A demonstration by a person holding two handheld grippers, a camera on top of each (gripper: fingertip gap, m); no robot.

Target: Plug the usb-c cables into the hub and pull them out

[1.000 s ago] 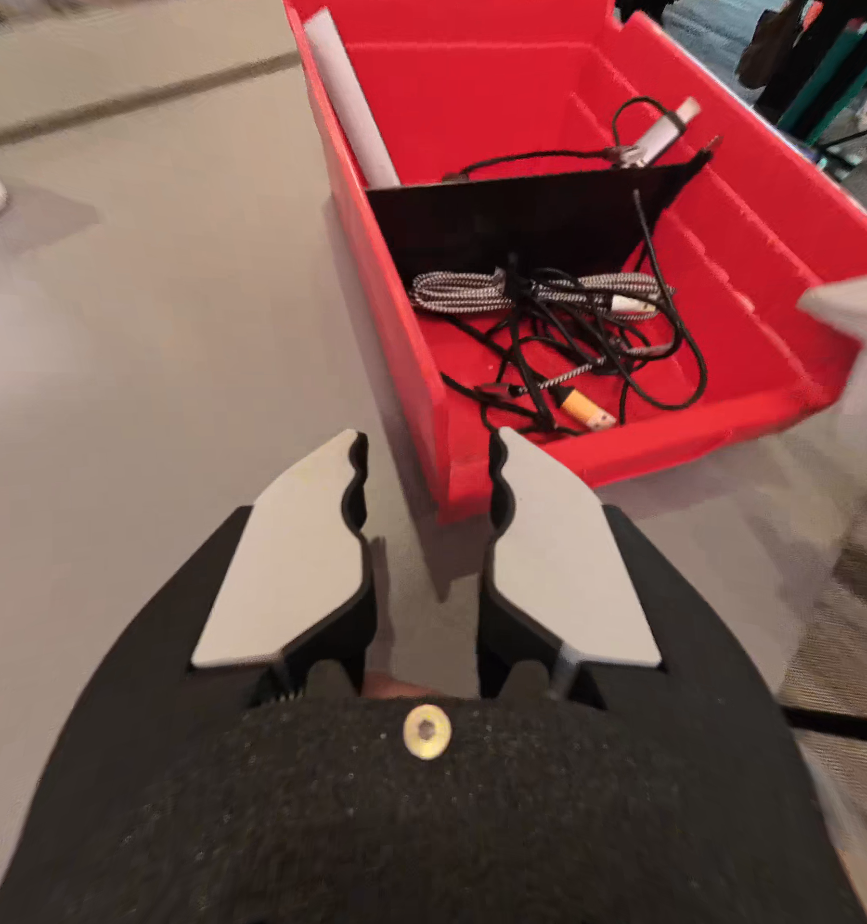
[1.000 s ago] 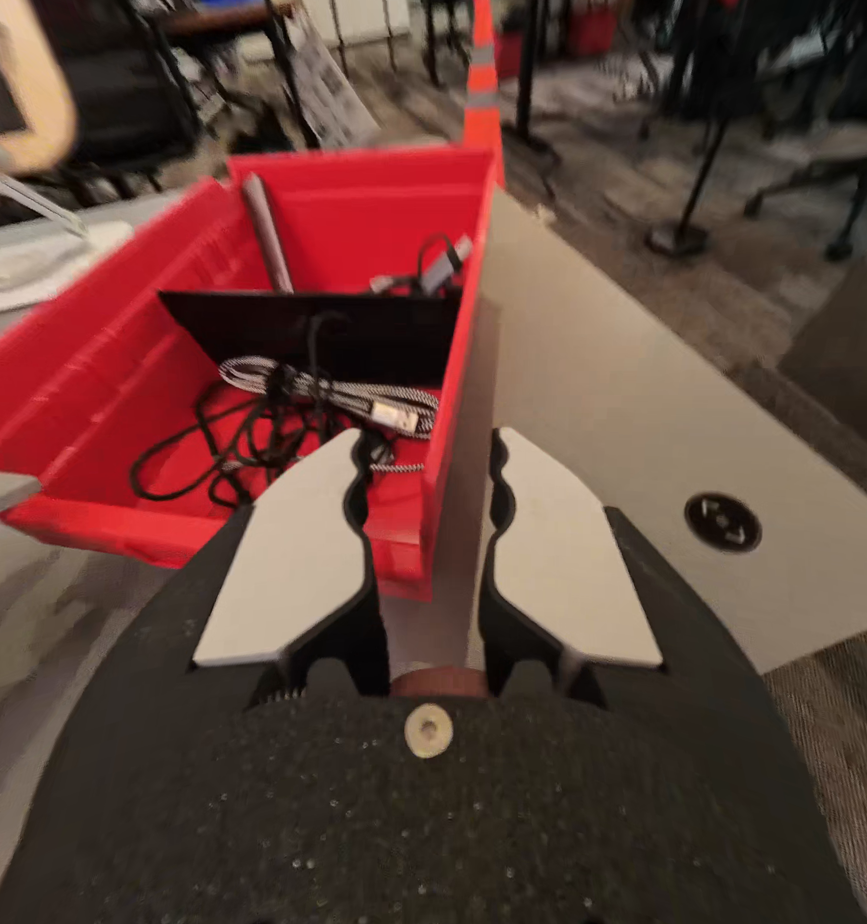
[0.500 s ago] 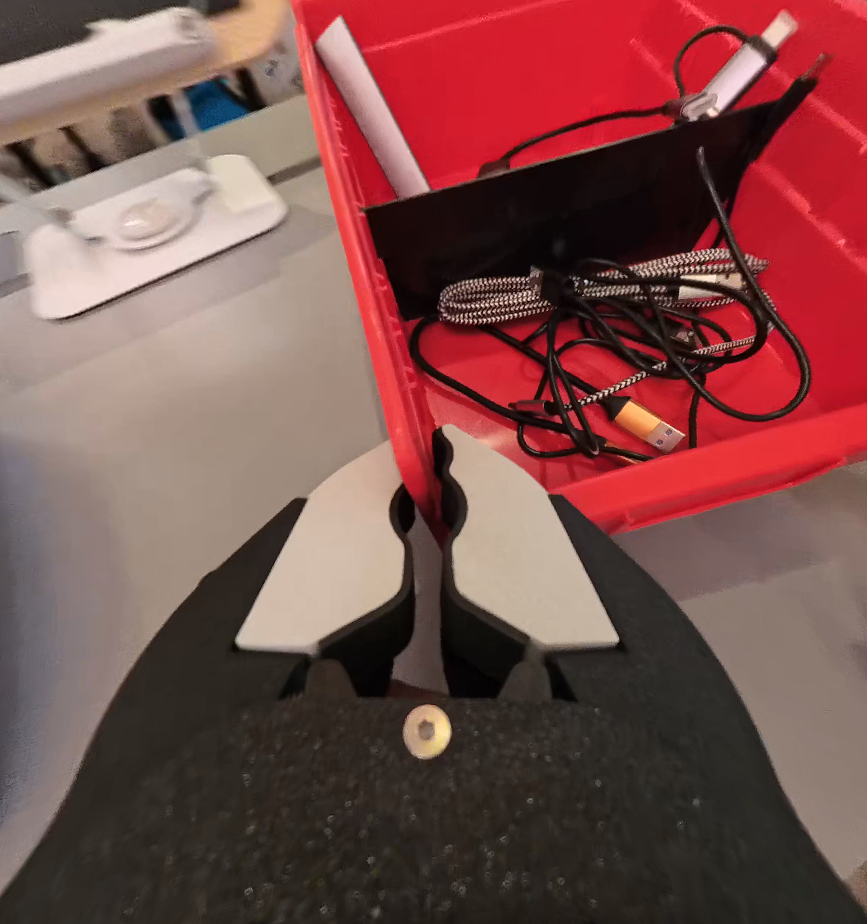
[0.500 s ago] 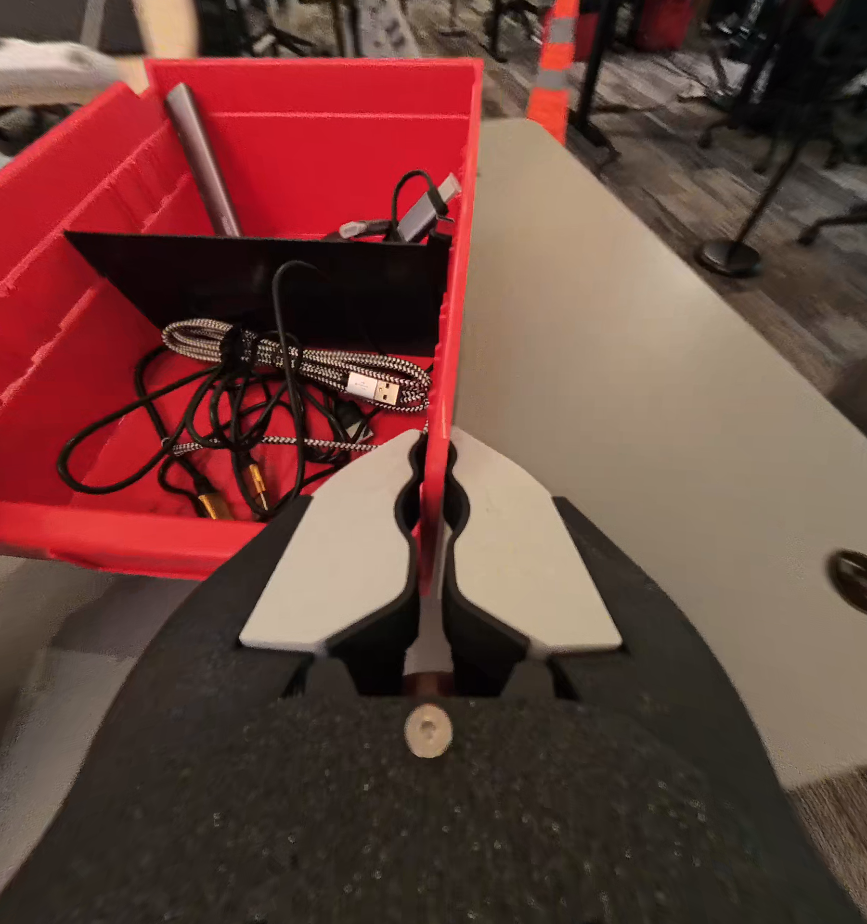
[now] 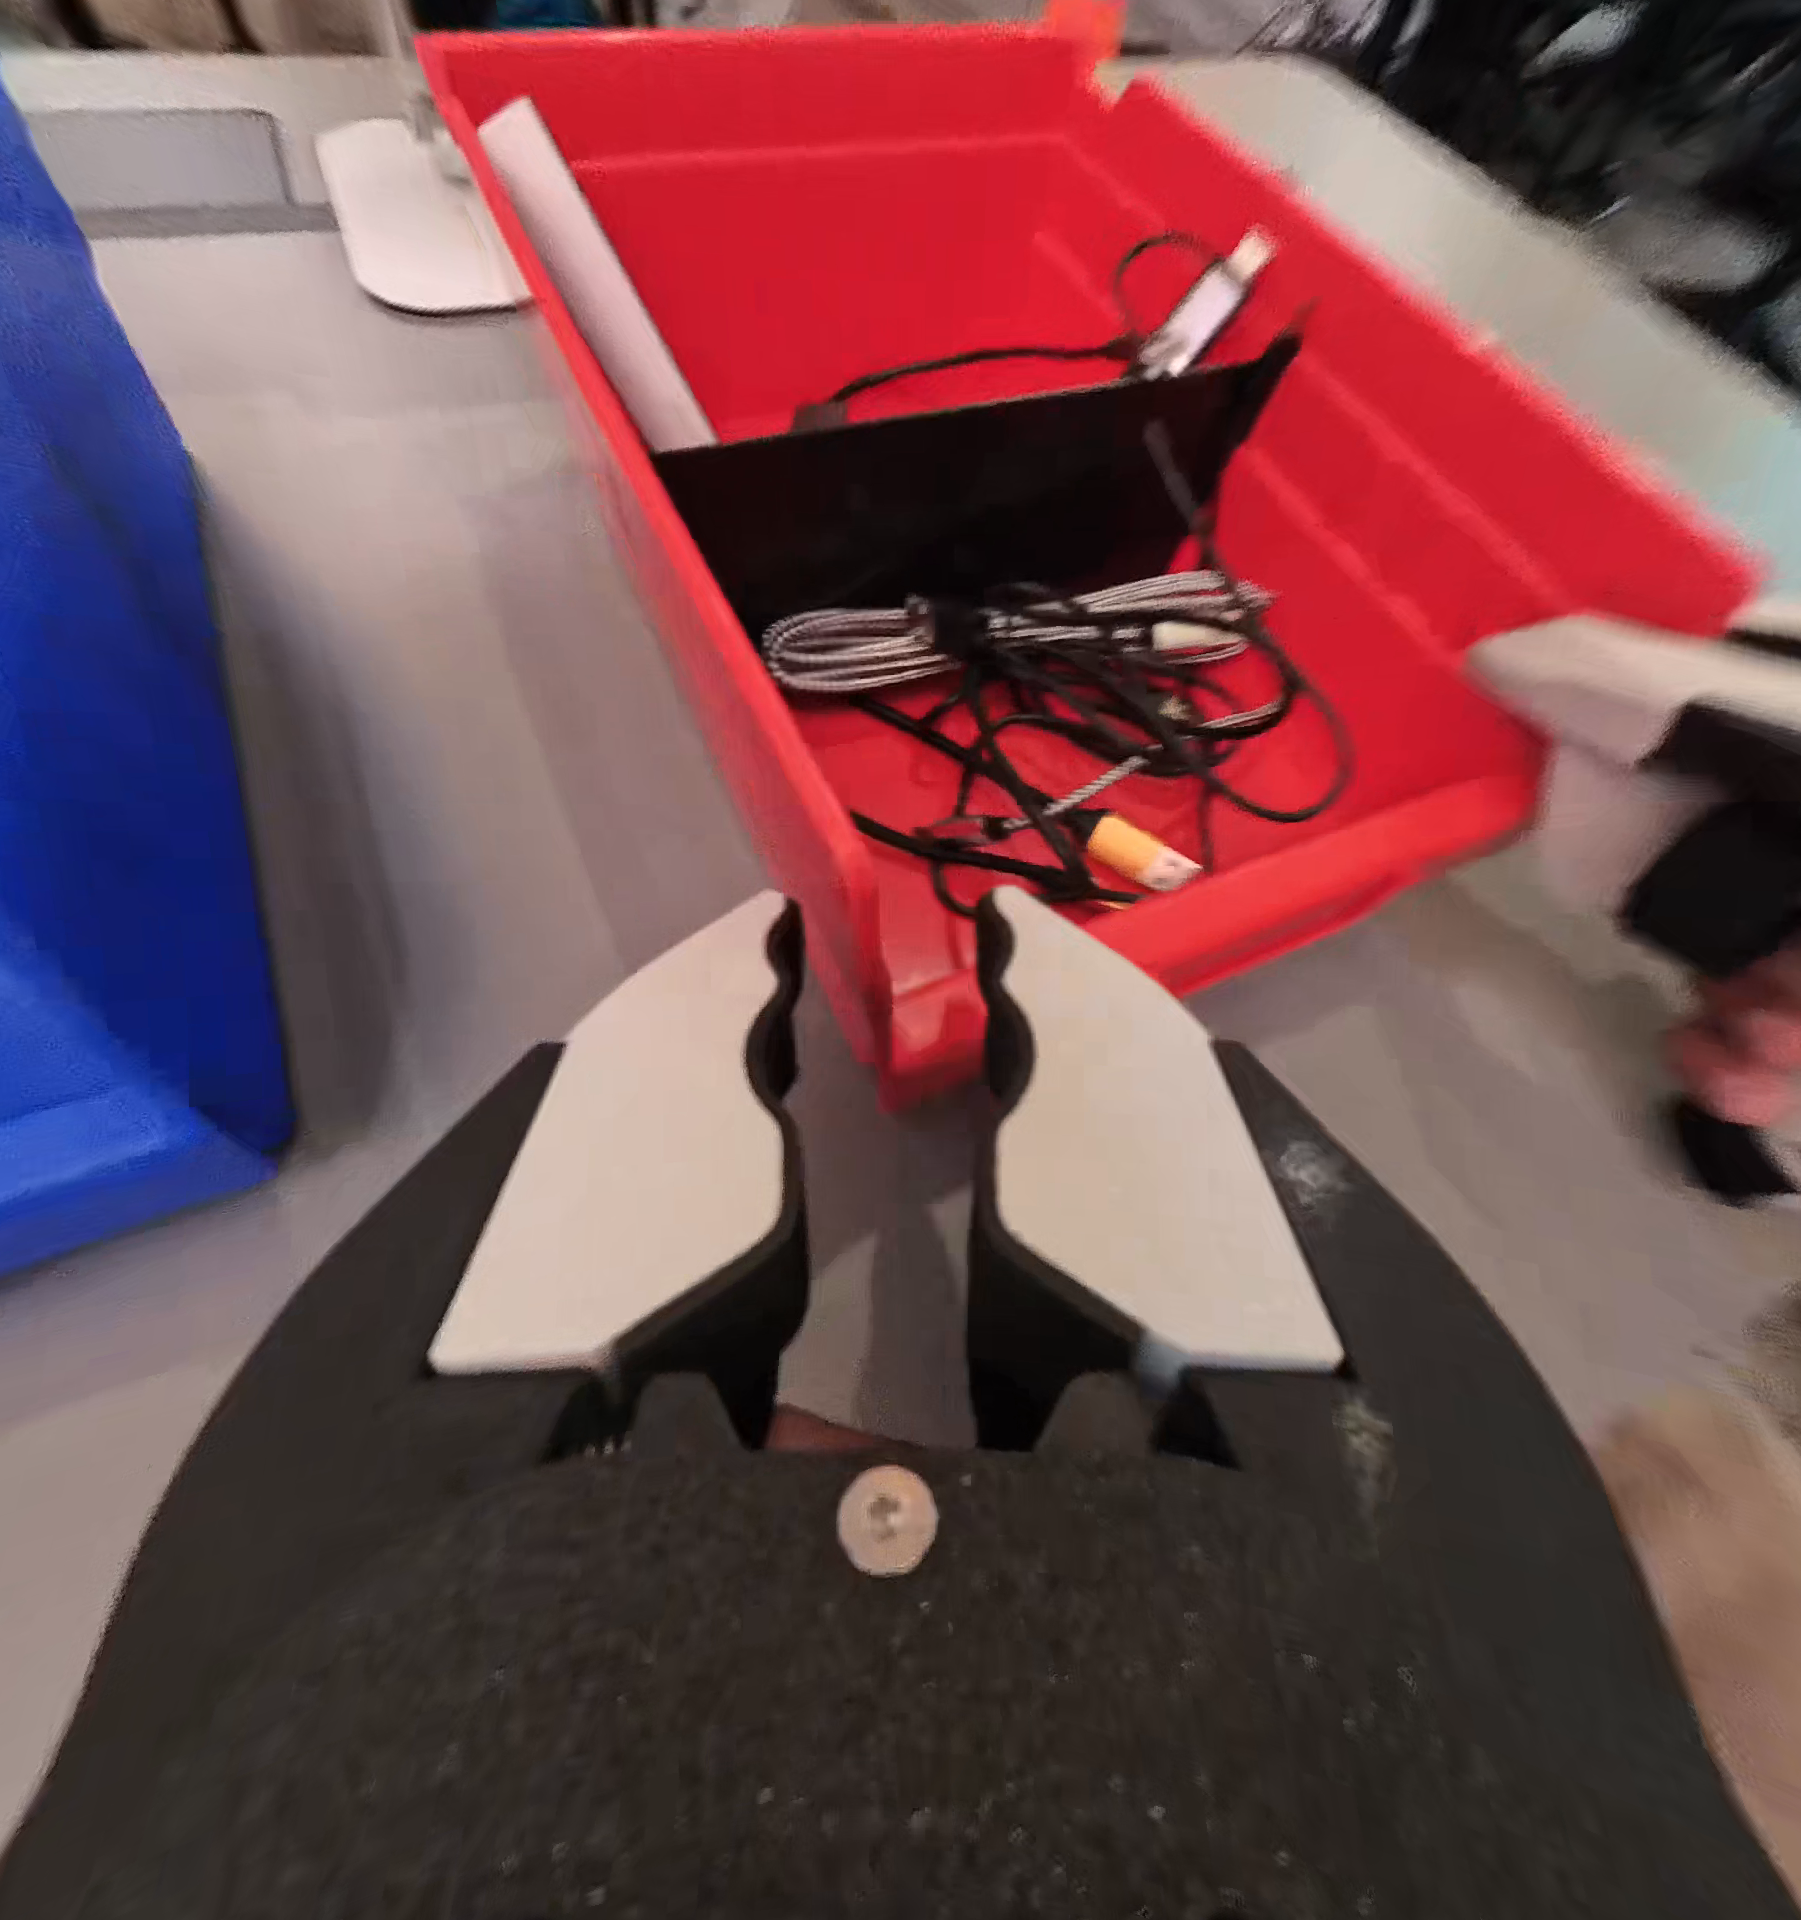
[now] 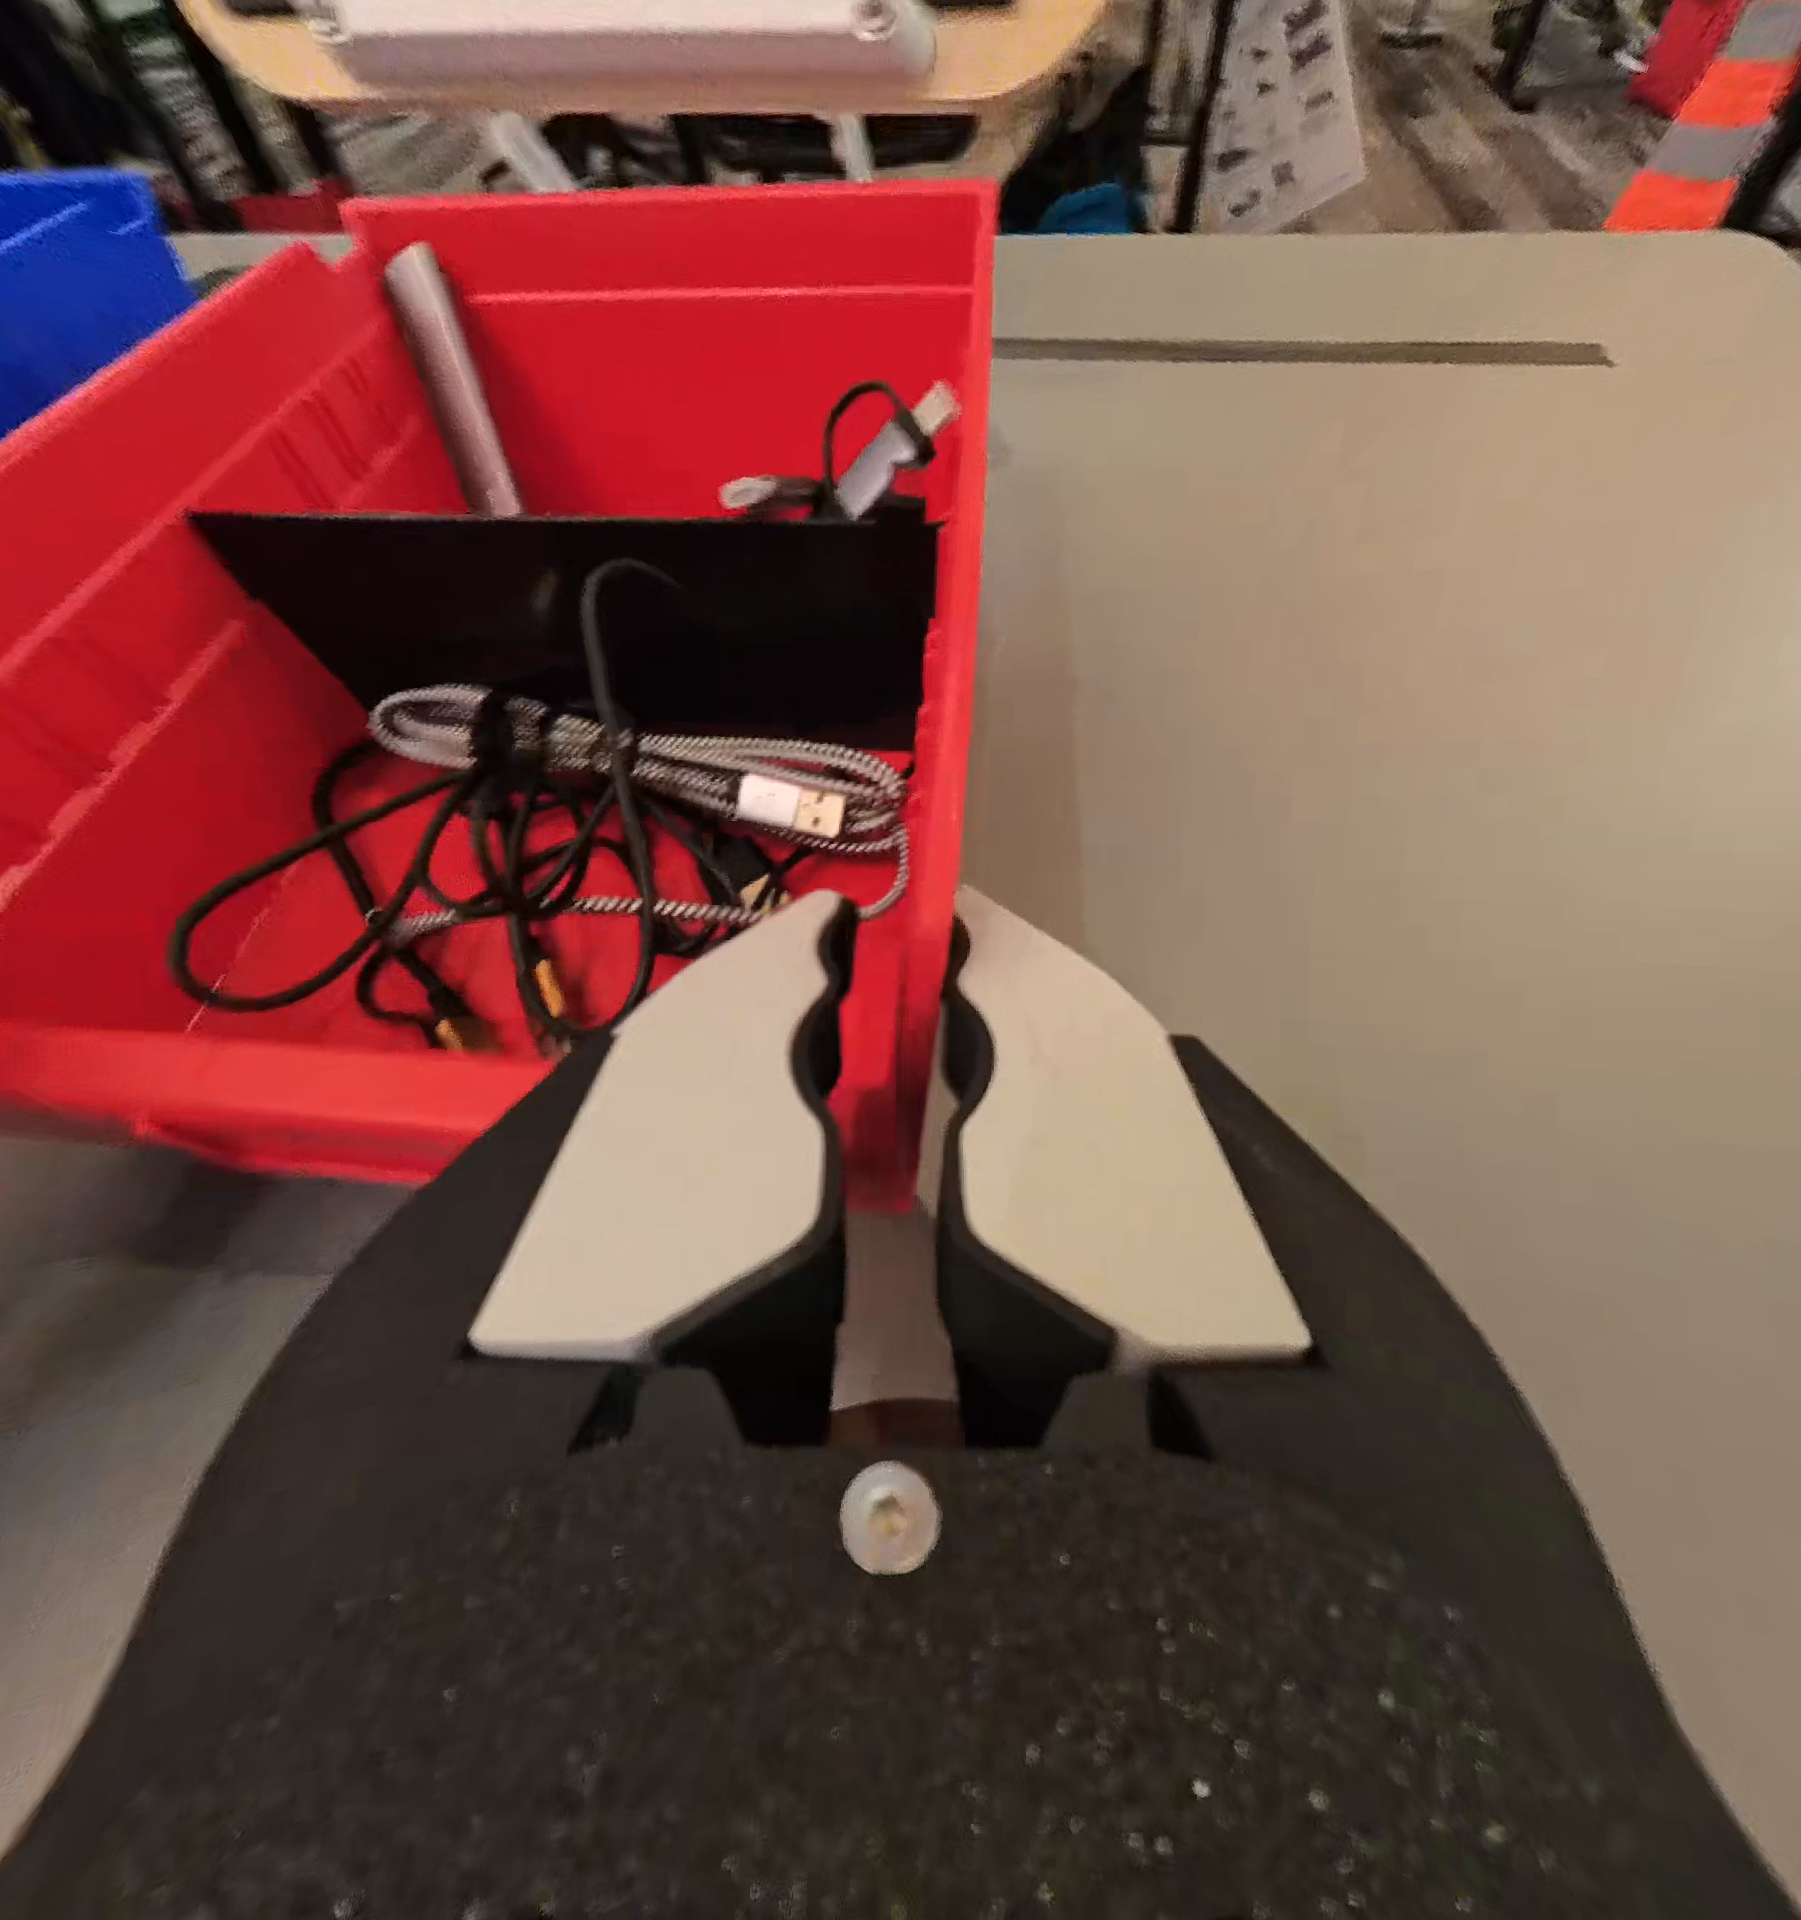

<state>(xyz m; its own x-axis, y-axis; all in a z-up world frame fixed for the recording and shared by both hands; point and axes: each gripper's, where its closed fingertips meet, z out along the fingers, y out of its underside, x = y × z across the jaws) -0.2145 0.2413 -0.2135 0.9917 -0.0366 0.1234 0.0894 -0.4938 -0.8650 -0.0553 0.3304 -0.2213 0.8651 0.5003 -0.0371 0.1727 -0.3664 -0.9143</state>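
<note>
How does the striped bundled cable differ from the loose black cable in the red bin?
The striped cable is braided black-and-white, while the black cable is plain and thinner. The striped cable is coiled into a tidy bundle lying next to the black divider; the black cable sprawls in loose loops. The striped cable shows a white plug with a metal tip. Both lie in the front part of the red bin.

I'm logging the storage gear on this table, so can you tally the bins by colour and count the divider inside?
Red bin: 1
Blue bin: 1
Black divider across the red bin: 1
Total: 3
</note>
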